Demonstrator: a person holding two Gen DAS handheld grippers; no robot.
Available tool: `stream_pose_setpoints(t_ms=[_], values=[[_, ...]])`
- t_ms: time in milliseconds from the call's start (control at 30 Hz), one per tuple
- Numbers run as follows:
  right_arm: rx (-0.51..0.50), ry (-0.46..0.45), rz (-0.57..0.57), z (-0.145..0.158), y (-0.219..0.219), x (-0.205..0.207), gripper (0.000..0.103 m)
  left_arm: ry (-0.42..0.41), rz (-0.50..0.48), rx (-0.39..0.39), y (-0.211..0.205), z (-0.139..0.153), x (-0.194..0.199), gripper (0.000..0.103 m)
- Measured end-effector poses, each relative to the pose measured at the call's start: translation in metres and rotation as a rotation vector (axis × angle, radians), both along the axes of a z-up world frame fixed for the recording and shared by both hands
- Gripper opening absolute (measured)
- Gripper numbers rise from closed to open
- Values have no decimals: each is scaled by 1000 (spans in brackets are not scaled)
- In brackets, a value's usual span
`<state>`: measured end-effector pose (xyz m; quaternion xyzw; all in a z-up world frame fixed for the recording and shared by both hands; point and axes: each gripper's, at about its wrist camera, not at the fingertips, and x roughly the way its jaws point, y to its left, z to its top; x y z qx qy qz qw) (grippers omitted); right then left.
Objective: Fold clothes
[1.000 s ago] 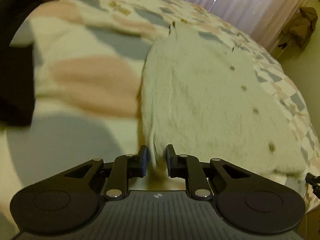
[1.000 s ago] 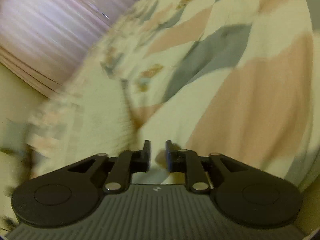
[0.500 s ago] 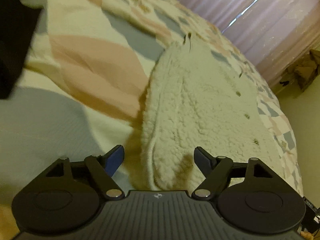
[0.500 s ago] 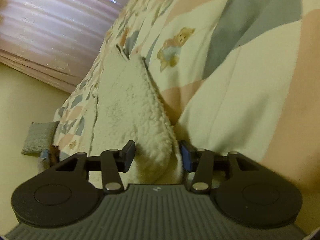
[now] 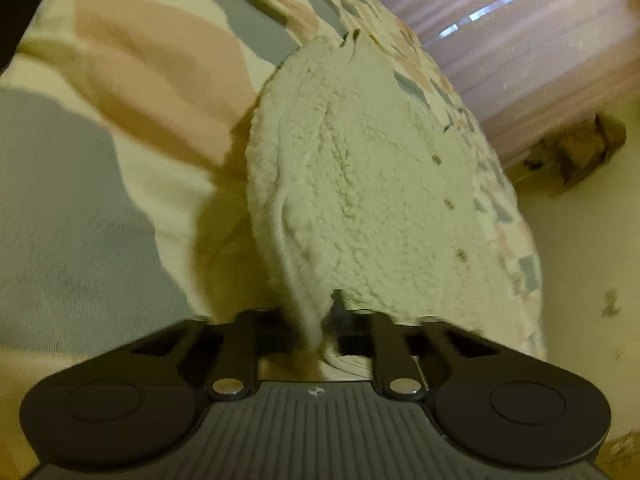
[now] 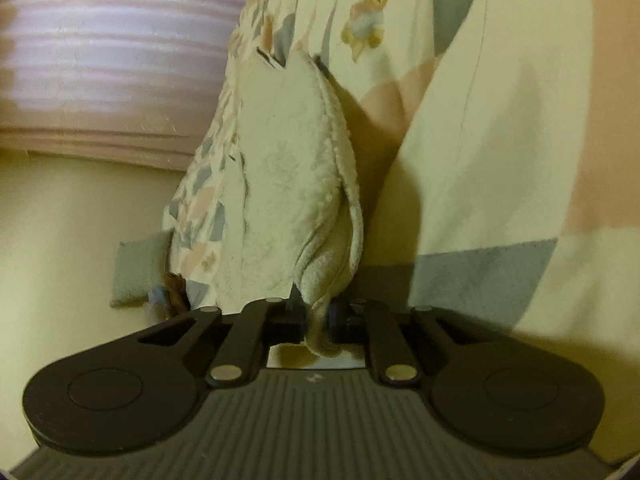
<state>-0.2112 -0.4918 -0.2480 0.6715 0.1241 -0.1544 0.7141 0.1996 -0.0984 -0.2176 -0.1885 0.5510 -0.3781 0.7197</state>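
Fleece garment [image 5: 360, 184] lengthwise away on bedspread [image 5: 120, 128], L gripper [image 5: 316, 320] & R gripper [image 6: 318, 316] fingers just clamped near edge

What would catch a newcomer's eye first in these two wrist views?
The cream fleece garment, lying on a patchwork bedspread and running away from both cameras, fills the middle of each view. The left gripper and the right gripper are each shut on its near edge, fabric bunched between the fingers. Pink curtains close off the far side of the bed.
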Motion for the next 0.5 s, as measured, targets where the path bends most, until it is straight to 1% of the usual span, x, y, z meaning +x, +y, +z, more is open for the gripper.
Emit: stream_pose_setpoints(t_ms=[33, 67, 100, 167, 200, 233, 267, 300, 333, 367, 400, 467, 500], values=[[-9, -34, -14, 10, -2, -6, 8, -15, -7, -19, 2, 11, 1, 8], [-36, -47, -26, 23, -3, -10, 8, -31, -15, -39, 3, 22, 3, 8], [-64, -59, -38, 36, -3, -15, 7, -83, -35, -46, 2, 40, 4, 8], [-118, -77, -63, 60, -4, -24, 7, -142, -50, -59, 2, 66, 5, 8], [-143, -54, -70, 67, -2, -28, 7, -171, -57, -65, 3, 79, 5, 9], [-178, -4, -59, 72, 1, -31, 6, -187, -58, -62, 4, 86, 3, 10], [-214, 80, -41, 73, 6, -33, 6, -204, -61, -45, 5, 88, 0, 11], [-244, 168, -20, 73, 12, -34, 8, -220, -64, 14, 6, 81, -7, 14], [-259, 268, 10, 67, 20, -35, 11, -236, -67, 75, 7, 73, -13, 21], [-289, 355, 36, 63, 28, -35, 11, -252, -69, 137, 8, 65, -20, 22], [-362, 403, 49, 67, 39, -35, 11, -257, -60, 241, 9, 52, -28, 20], [-507, 498, 74, 74, 61, -34, 11, -293, -47, 417, 14, 36, -47, 15], [-588, 533, 82, 80, 71, -32, 11, -333, -35, 455, 18, 37, -58, 15]])
